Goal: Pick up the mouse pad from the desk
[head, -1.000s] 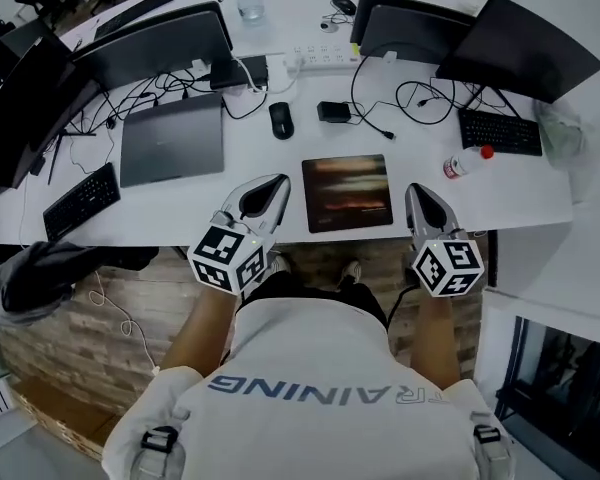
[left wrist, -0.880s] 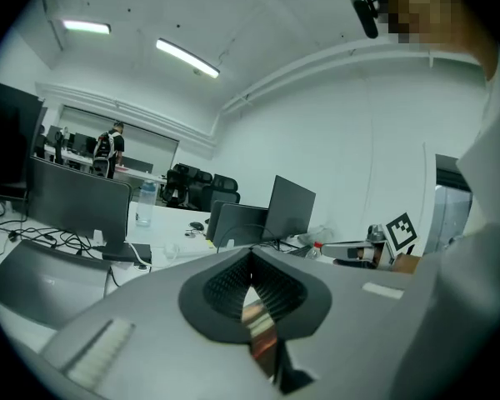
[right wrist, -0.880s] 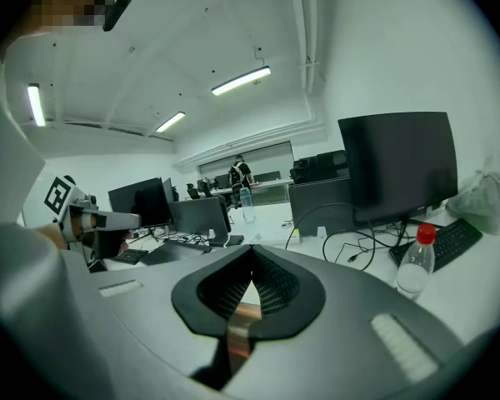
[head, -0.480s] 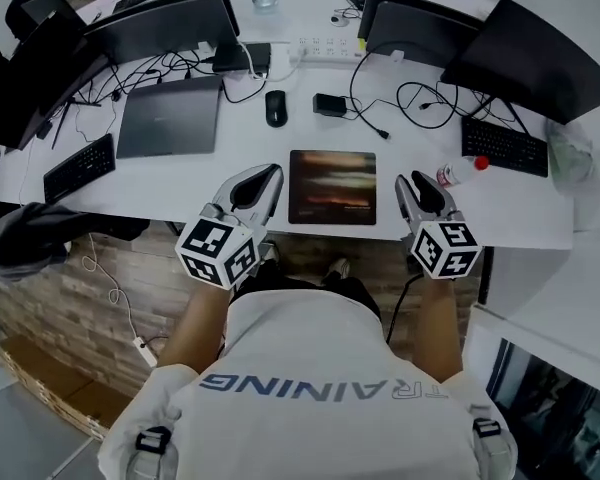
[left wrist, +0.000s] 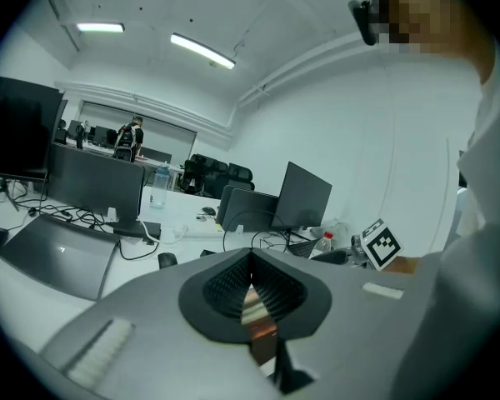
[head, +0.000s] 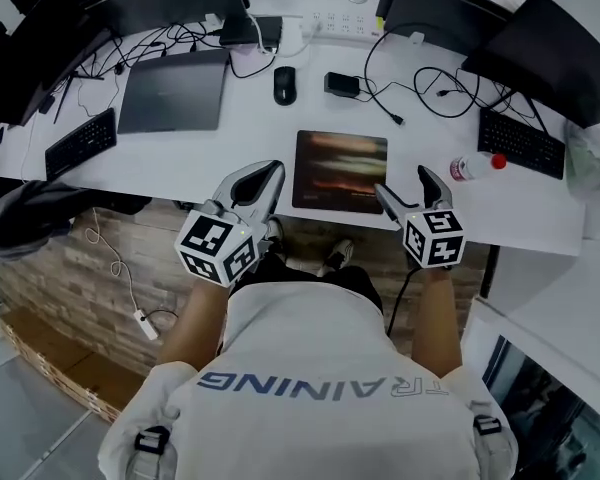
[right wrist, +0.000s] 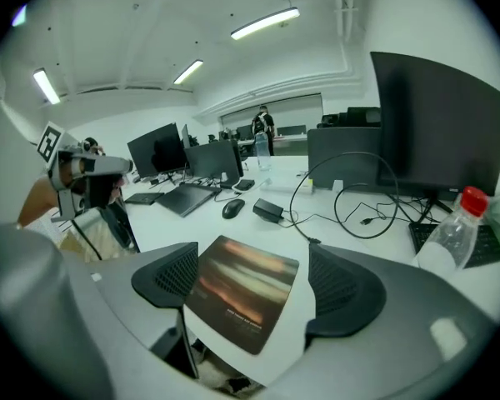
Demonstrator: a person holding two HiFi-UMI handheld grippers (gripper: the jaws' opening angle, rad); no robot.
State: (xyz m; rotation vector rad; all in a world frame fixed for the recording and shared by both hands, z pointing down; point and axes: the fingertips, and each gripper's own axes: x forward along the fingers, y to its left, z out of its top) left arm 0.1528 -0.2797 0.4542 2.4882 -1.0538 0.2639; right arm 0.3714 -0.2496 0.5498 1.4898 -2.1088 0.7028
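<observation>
The mouse pad (head: 340,172), dark with orange-brown streaks, lies flat at the front edge of the white desk (head: 250,138). My right gripper (head: 402,183) is at the pad's near right corner. Its jaws are opening wide, and nothing is pressed between them. In the right gripper view the mouse pad (right wrist: 237,294) shows on the desk between the two spread pads (right wrist: 171,282). My left gripper (head: 268,176) hovers just left of the pad, jaws shut and empty. In the left gripper view, my left gripper (left wrist: 250,263) has its ribbed pads meeting.
A black mouse (head: 284,85) and a power adapter (head: 342,84) with cables lie behind the pad. A closed laptop (head: 172,90) sits far left and a water bottle (head: 477,165) to the right. Keyboards (head: 520,140) and monitors ring the desk.
My right gripper has sunk and shifted left to the pad's near right corner, and its jaws have gone from shut to wide open. The left gripper has barely moved.
</observation>
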